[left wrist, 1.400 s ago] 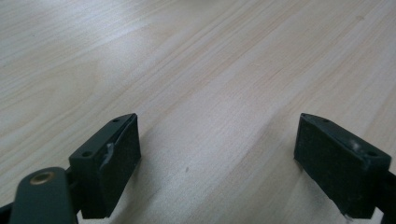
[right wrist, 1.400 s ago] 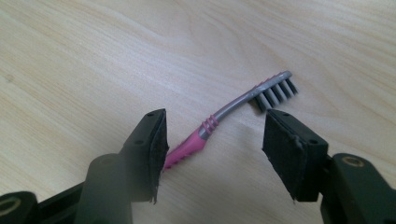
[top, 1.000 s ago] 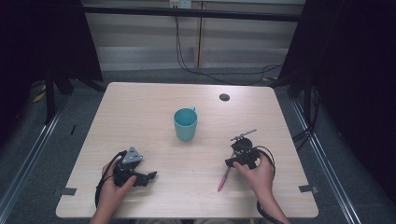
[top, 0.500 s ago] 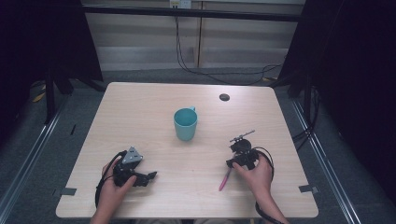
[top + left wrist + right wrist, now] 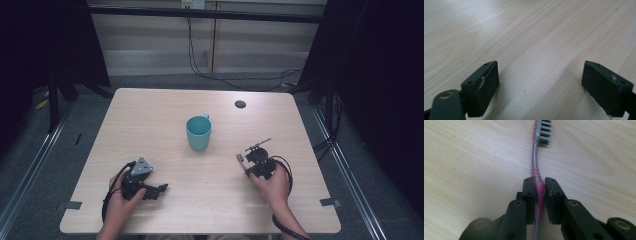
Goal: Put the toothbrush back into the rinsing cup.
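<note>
Right claw (image 5: 539,192) pinches a toothbrush (image 5: 537,173) in the right gripper view: its two black jaws have just been closing and now press on the pink part of the handle from both sides. The grey neck of the brush runs straight up from the jaws, with pink rings just above the grip, and the bristled head reaches the top edge of that view. The brush hangs close over the pale wooden counter (image 5: 469,165); whether its head touches the wood cannot be told.

Left gripper view looks along the left claw (image 5: 540,82), whose jaws stand spread wide with nothing between them, low over bare counter wood.

High view shows the left claw (image 5: 157,190) near the front left of the counter (image 5: 150,115), held in the person's left hand (image 5: 120,207), with the grey three-cornered plate on top of it. The right claw (image 5: 246,165) sits at the front right in the right hand (image 5: 274,189), and the toothbrush (image 5: 240,159) shows as a small grey tip just at the claw's left. A teal mug (image 5: 199,133) stands upright near the middle of the counter, apart from both claws, and a small dark round disc (image 5: 240,104) lies toward the far edge.
</note>
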A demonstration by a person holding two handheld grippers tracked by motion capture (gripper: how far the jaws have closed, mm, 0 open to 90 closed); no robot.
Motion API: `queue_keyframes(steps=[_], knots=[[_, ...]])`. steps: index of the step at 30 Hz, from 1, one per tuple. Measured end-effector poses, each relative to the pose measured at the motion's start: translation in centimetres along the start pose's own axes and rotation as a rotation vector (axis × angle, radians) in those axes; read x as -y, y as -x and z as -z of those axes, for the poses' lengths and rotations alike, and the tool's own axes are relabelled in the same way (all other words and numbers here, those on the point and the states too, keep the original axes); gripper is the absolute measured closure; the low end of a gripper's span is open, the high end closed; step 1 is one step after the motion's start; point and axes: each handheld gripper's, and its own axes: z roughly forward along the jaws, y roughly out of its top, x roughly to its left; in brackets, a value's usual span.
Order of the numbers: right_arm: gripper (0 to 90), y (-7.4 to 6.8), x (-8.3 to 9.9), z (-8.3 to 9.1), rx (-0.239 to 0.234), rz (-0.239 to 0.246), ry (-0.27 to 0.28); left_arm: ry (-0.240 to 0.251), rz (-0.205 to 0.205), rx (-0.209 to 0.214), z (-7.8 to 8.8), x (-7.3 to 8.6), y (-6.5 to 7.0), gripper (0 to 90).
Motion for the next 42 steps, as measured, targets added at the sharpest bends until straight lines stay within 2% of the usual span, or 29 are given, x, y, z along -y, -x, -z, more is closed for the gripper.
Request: queue_keyframes(steps=[6,9,11,14,18,23,29,34,42], knots=[[79.7,0.0,-0.3,-0.1,-0.011,0.007,-0.010,-0.002,-0.004,-0.002,0.0,0.0,0.0,14.1],[72.1,0.1,-0.4,-0.1,-0.031,0.003,-0.009,-0.001,-0.004,-0.001,0.0,0.0,0.0,14.1],[71.9,0.1,-0.3,-0.1,-0.030,0.004,-0.013,-0.001,-0.004,-0.001,0.0,0.0,0.0,14.1],[75.5,0.1,-0.2,0.0,-0.033,-0.004,-0.009,-0.002,-0.003,-0.005,0.0,0.0,0.0,14.1],[75.7,0.1,0.1,0.1,-0.039,-0.015,-0.012,-0.001,-0.005,-0.003,0.0,0.0,0.0,14.1],[79.9,0.0,0.0,0.1,-0.023,-0.007,-0.027,0.000,0.000,-0.002,0.0,0.0,0.0,14.1],[80.5,0.0,-0.9,0.0,-0.019,0.000,-0.089,0.000,0.001,-0.002,0.0,0.0,0.0,14.1],[80.5,-0.2,-1.9,-0.2,-0.013,0.007,-0.167,0.000,0.000,-0.001,0.0,0.0,0.0,14.1],[80.7,-0.2,-2.3,-0.3,-0.011,0.022,-0.194,-0.003,-0.005,-0.005,0.0,0.0,0.0,14.0]])
